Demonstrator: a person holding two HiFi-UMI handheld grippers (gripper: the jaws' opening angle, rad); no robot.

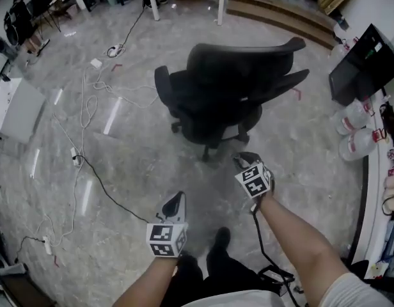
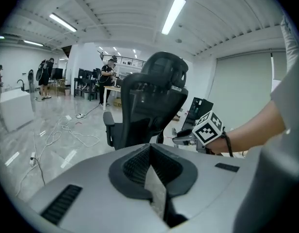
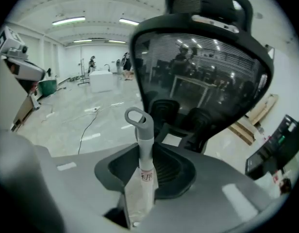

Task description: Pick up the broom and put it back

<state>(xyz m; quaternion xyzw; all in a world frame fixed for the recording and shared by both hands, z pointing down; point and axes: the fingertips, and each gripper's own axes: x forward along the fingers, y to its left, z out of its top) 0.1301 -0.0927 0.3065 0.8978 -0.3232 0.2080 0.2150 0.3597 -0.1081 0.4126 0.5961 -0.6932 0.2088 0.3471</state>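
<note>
A grey broom handle with a loop at its end and a white label stands up between the jaws of my right gripper, which is shut on it. In the head view the right gripper is held at the lower right, pointing toward a black office chair. The rest of the broom is hidden. My left gripper hangs lower and to the left, over bare floor. Its ribbed pads meet with nothing between them. In the left gripper view the right gripper shows beside the chair.
The office chair stands close ahead. Cables trail over the marble floor at the left, by a white box. Water jugs and a dark monitor line the right side. People stand far off.
</note>
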